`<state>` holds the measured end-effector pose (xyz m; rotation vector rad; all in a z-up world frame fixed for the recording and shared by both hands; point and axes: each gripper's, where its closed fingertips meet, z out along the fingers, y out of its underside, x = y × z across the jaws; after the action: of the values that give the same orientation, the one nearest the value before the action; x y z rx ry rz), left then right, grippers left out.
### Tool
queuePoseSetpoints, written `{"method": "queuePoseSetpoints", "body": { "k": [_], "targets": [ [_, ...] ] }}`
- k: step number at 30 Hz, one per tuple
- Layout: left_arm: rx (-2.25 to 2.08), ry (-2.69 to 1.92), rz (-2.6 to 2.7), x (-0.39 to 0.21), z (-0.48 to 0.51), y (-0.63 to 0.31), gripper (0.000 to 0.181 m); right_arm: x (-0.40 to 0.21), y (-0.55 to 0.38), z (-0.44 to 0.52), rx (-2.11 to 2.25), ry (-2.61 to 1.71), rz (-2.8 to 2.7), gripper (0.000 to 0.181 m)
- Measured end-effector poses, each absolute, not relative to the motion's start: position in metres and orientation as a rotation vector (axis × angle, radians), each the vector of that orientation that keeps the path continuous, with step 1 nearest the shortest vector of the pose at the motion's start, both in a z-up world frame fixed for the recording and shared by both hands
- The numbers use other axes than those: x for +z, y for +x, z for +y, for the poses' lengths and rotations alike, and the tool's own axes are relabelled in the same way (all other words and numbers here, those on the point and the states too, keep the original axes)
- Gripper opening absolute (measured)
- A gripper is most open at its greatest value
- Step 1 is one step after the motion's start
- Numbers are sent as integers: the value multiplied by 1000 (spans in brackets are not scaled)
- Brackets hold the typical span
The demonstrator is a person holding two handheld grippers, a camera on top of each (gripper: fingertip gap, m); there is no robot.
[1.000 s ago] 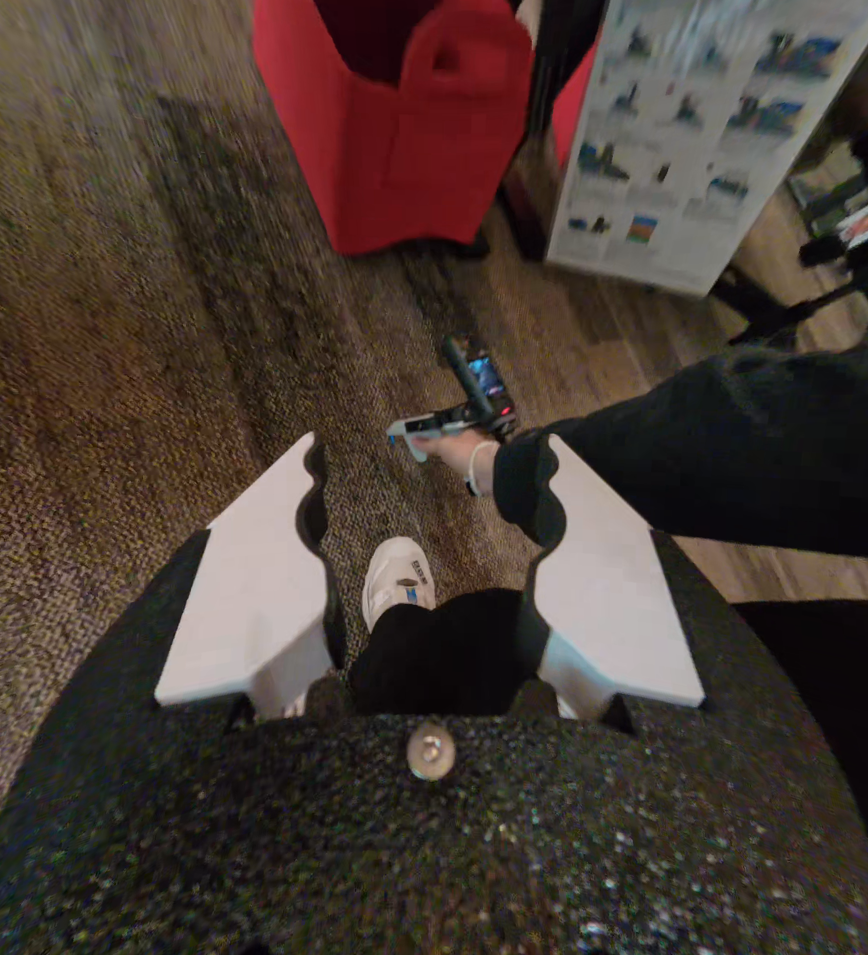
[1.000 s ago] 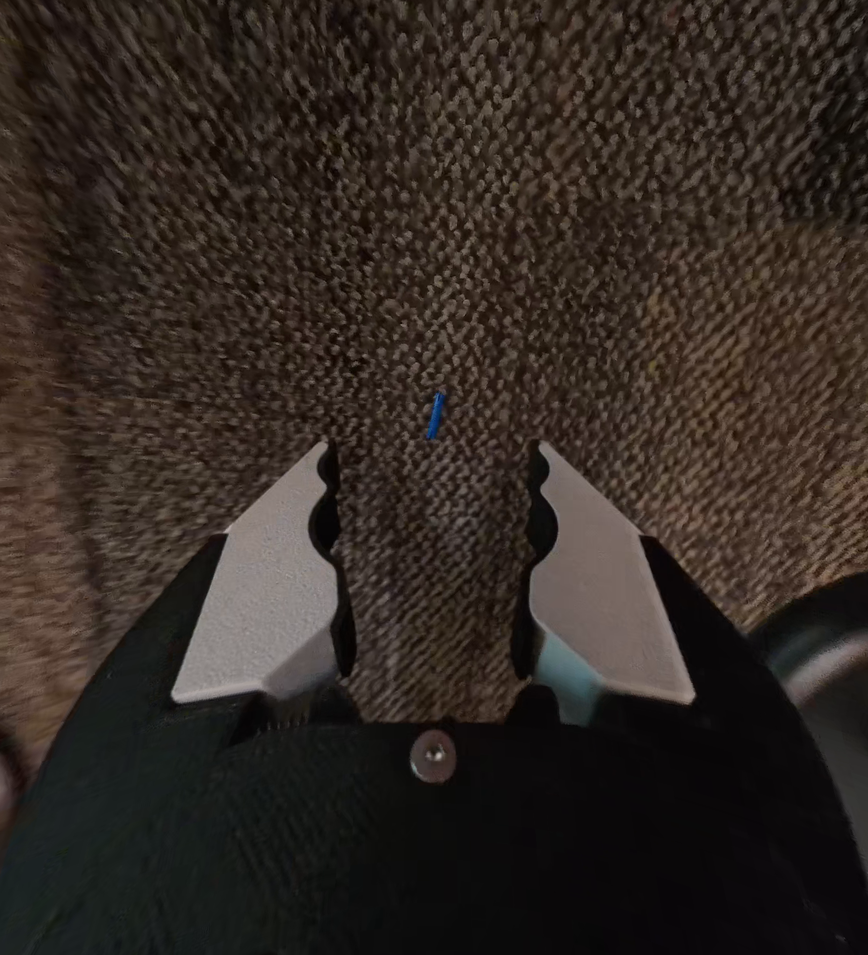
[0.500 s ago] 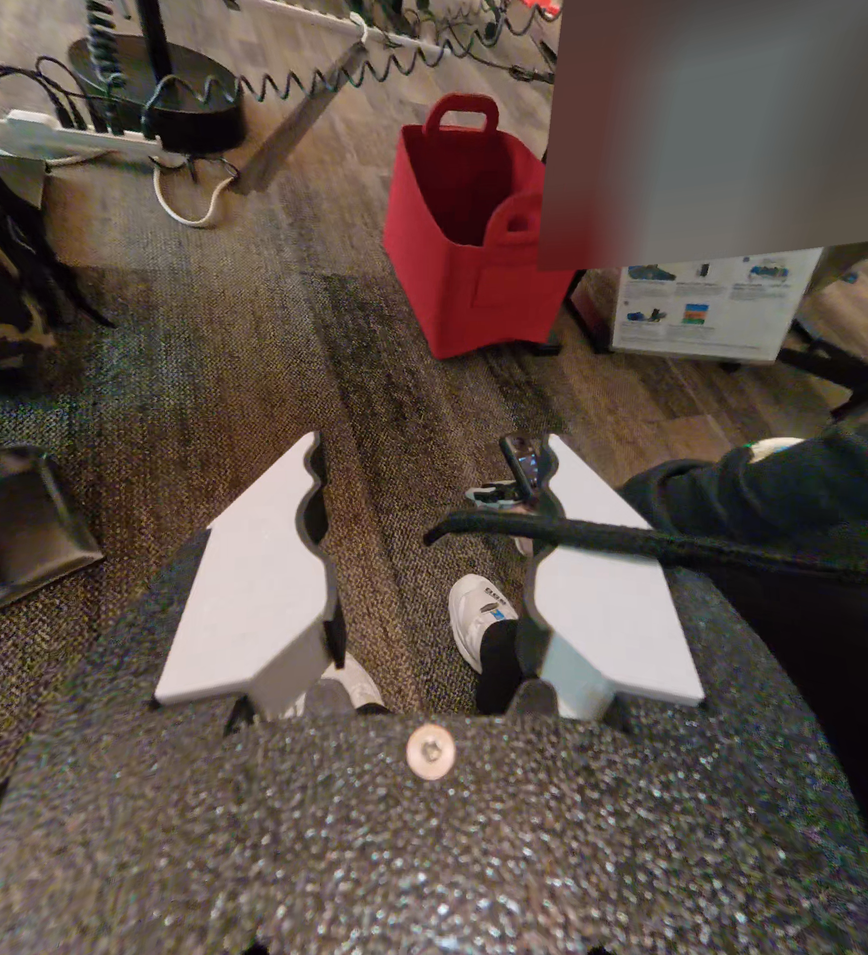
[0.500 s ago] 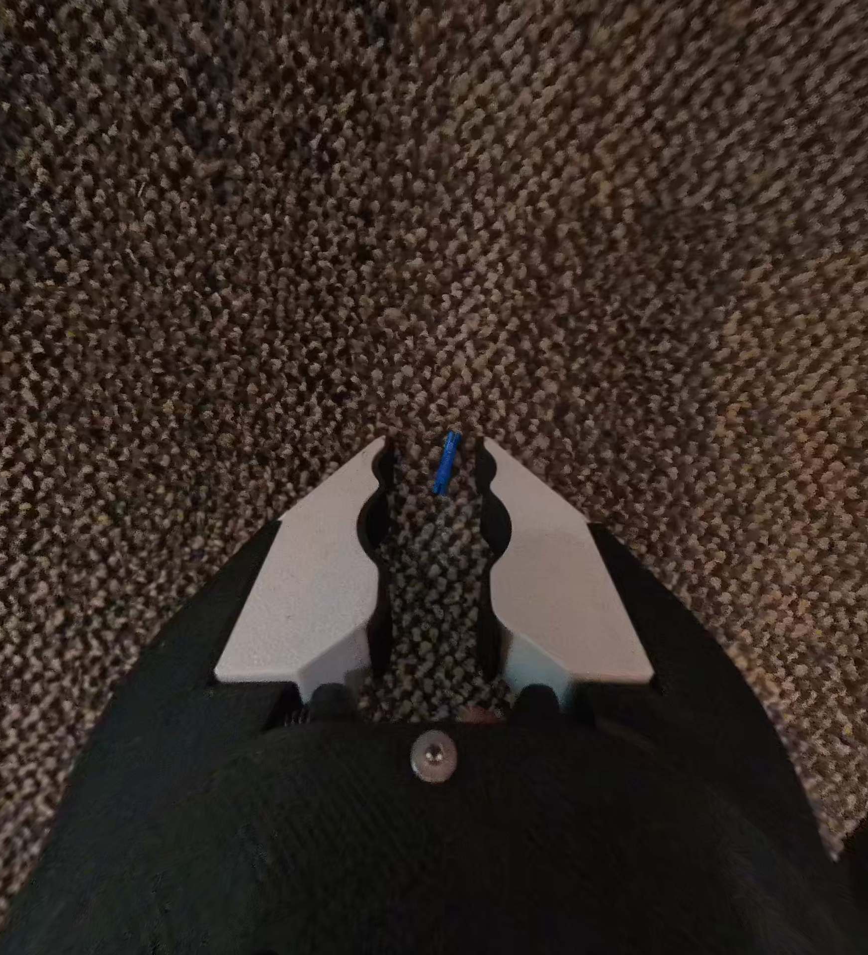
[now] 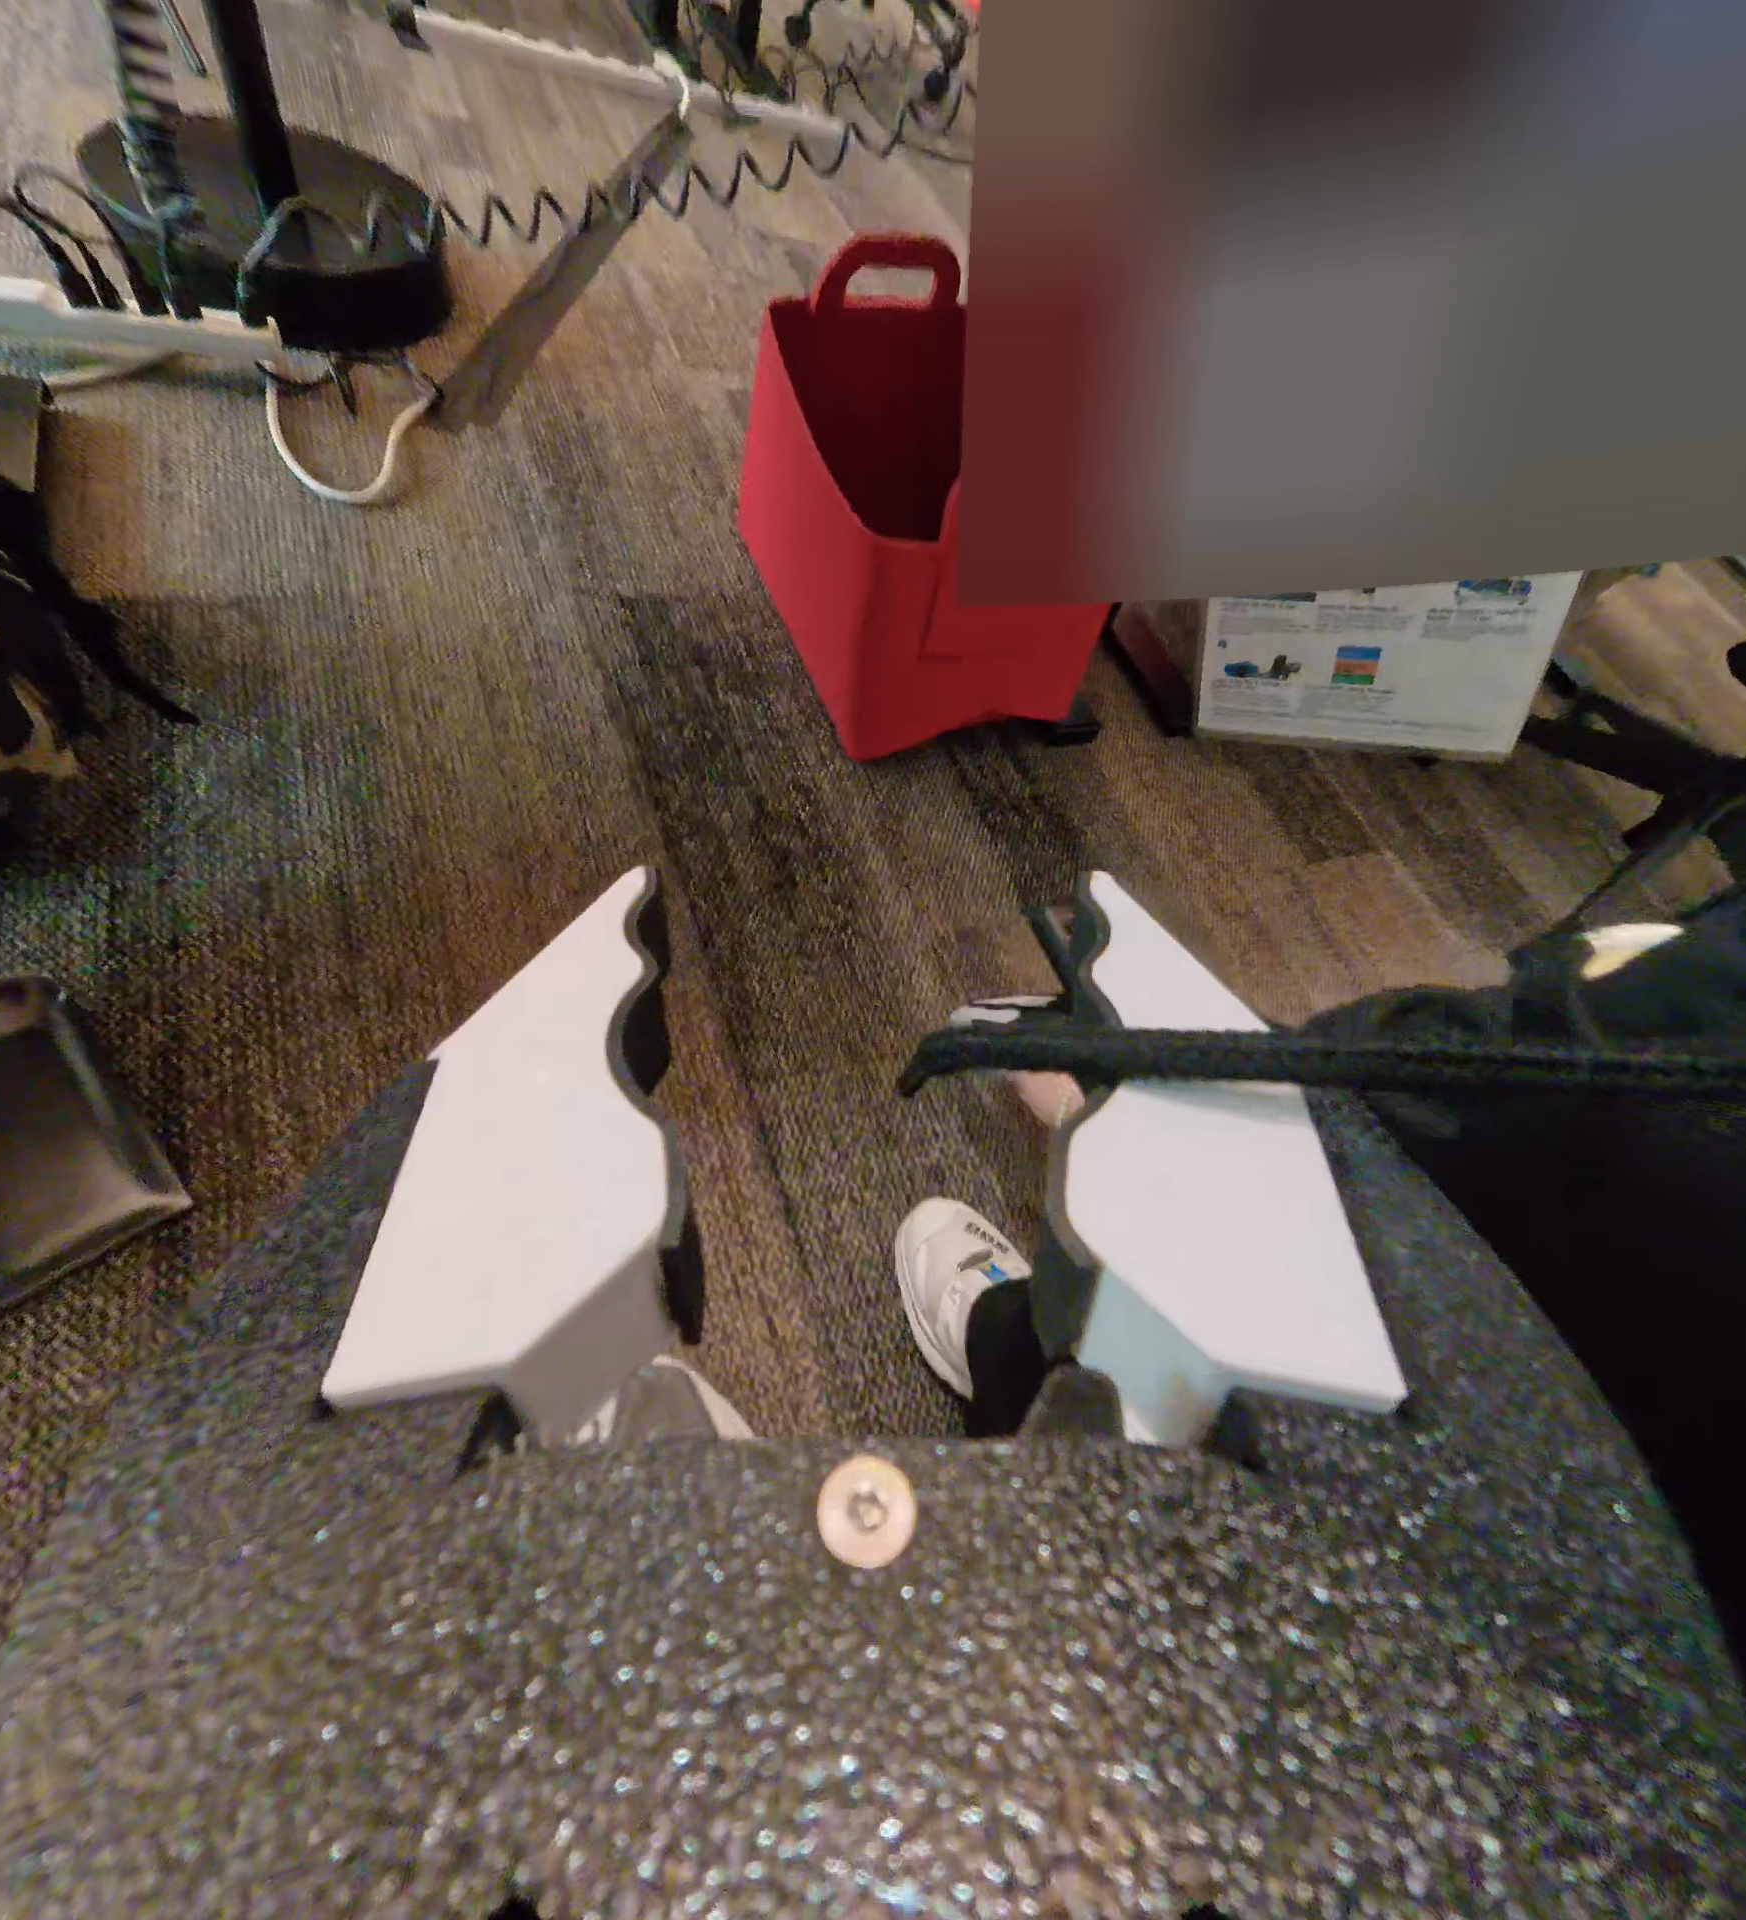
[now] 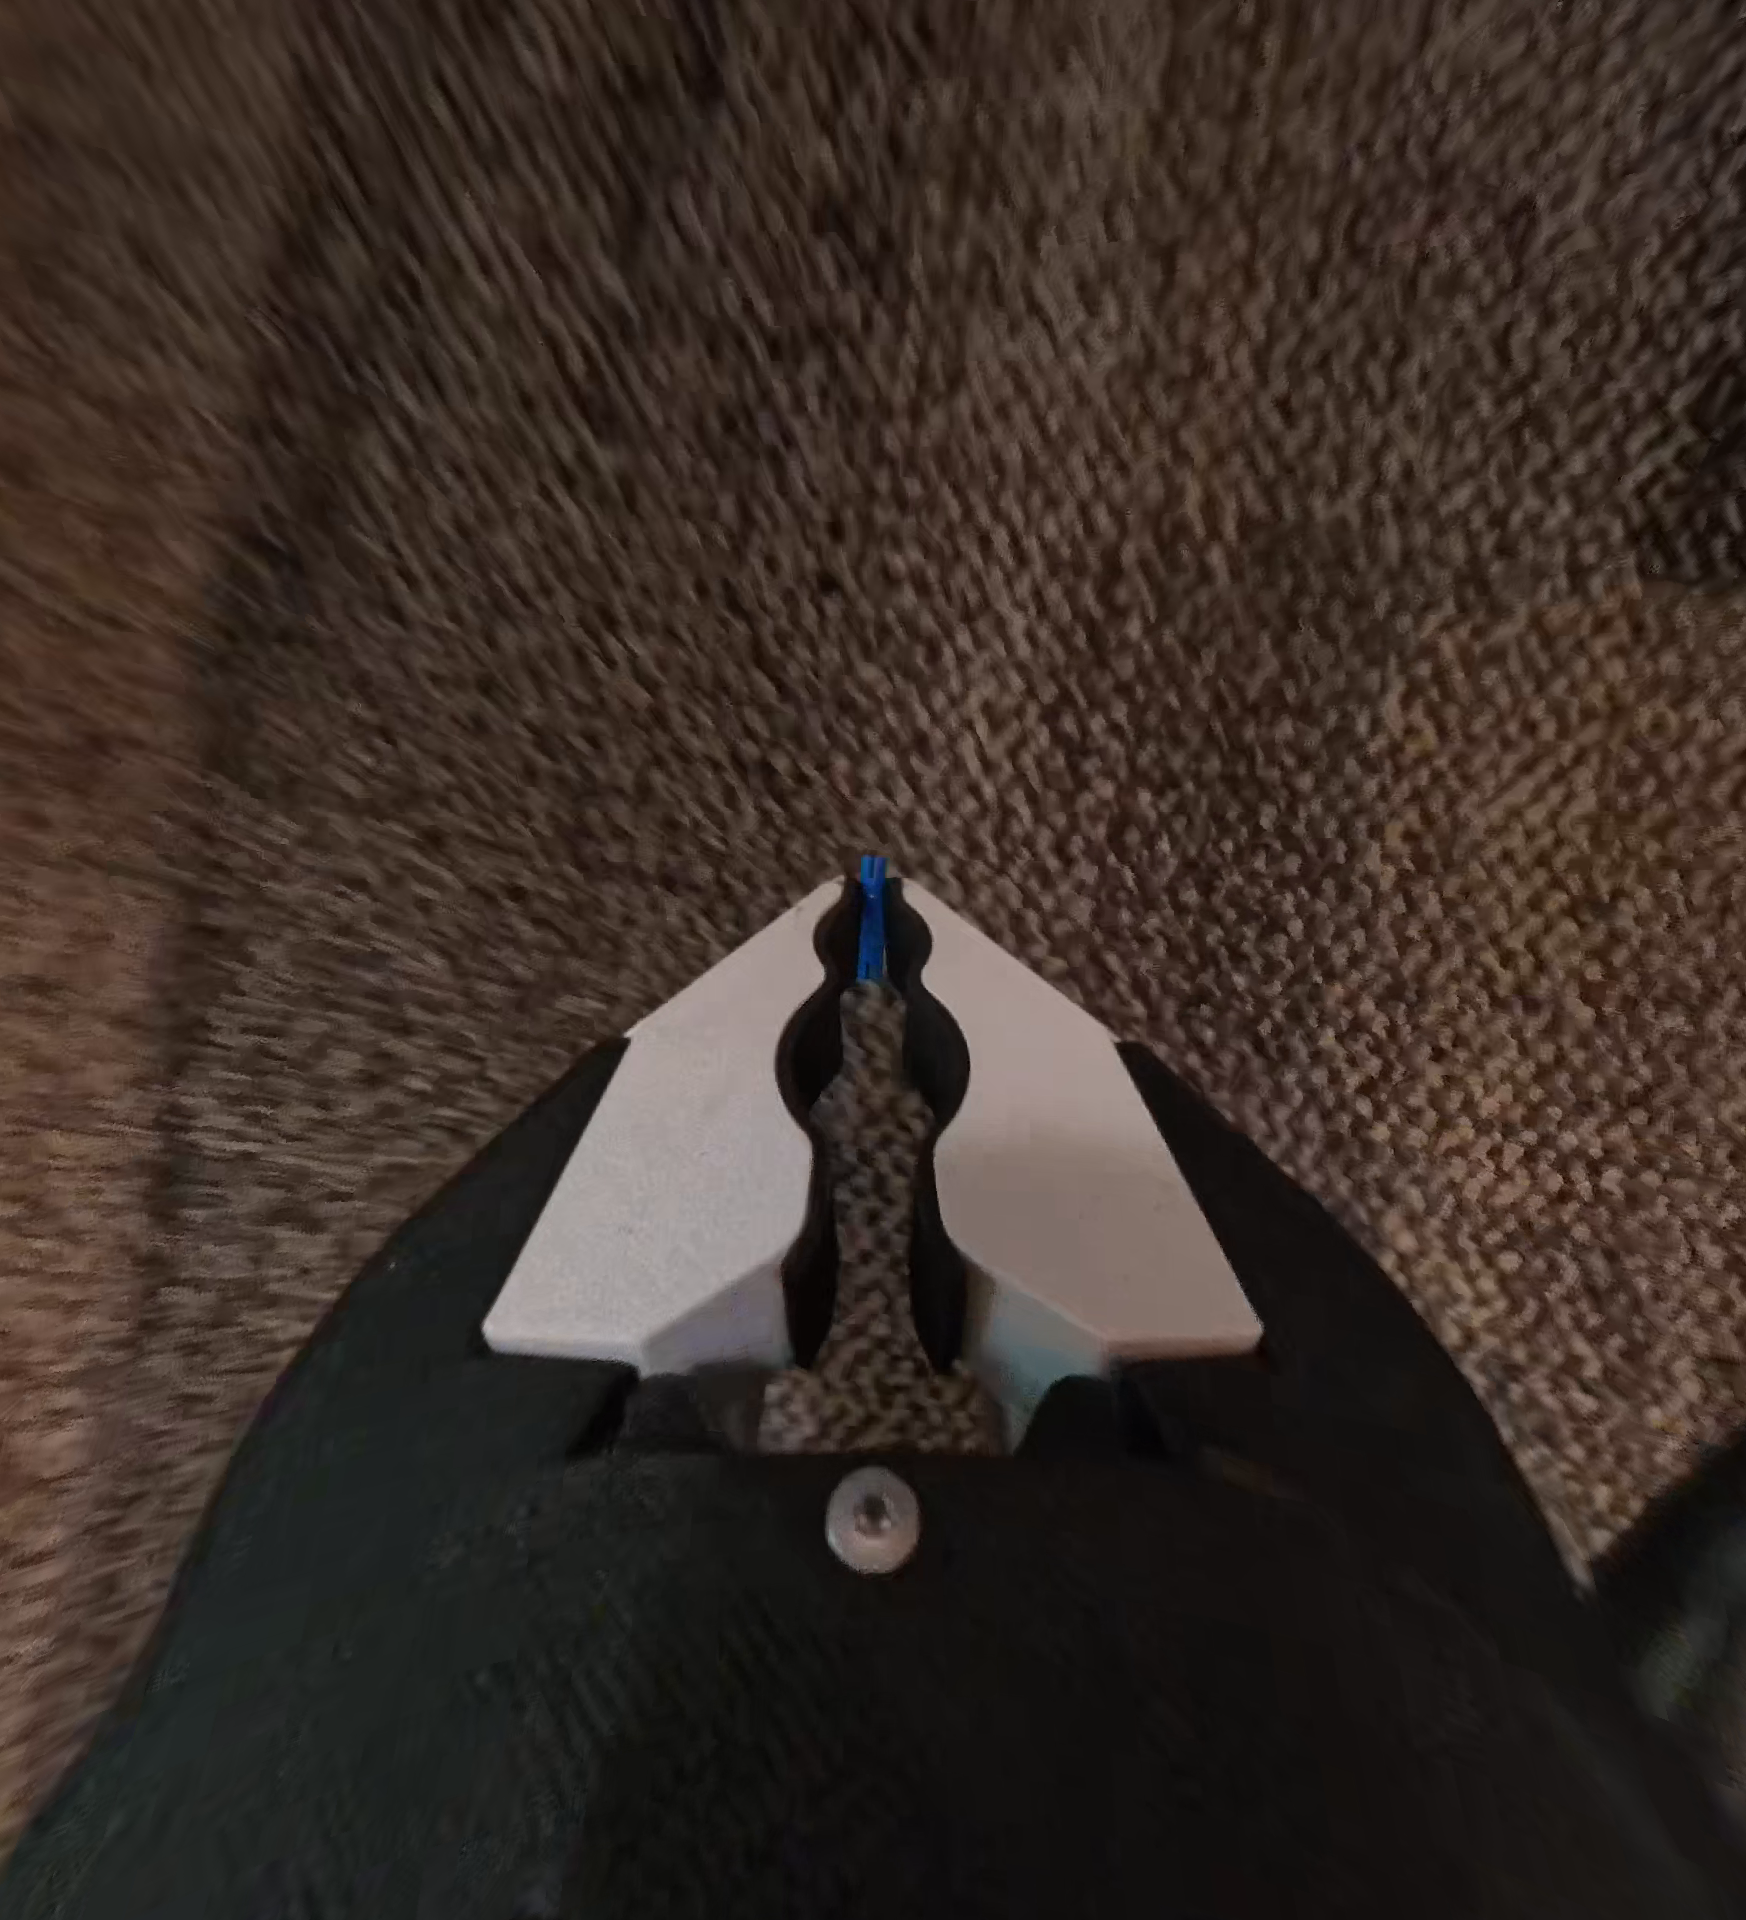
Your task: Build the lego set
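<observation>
Partly hidden — blue pin [image 6: 870, 920], right claw [image 6: 871, 885] pinching

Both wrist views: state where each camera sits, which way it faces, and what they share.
Left wrist view: on the left gripper, held high, angled down across the carpet toward a red bag; a white shoe and black sleeve show.
Right wrist view: on the right gripper, close above the carpet, pinching a blue lego pin.
Shared: the same carpet only.
</observation>
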<state>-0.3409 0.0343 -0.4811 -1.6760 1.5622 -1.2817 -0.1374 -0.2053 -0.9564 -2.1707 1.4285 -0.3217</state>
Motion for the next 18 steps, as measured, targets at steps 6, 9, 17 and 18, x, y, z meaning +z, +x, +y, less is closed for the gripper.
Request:
{"method": "queuePoseSetpoints", "body": {
  "k": [6, 9, 17, 18],
  "targets": [
    [-1336, -1548, 1448, -404, 51, -309, 74, -778, -112, -121, -186, -1989, 947, 3],
    [-1323, -1486, 1428, -360, 58, -298, 74, -633, -98, -80, -176, -1821, 716, 4],
    [-1053, -1223, 1563, -250, 61, -287, 77, -287, -80, -44, -455, -1518, 239, 3],
    [-1054, -1216, 1588, -240, 55, -282, 79, -258, -75, -51, -489, -1496, 244, 3]
  ]
}}
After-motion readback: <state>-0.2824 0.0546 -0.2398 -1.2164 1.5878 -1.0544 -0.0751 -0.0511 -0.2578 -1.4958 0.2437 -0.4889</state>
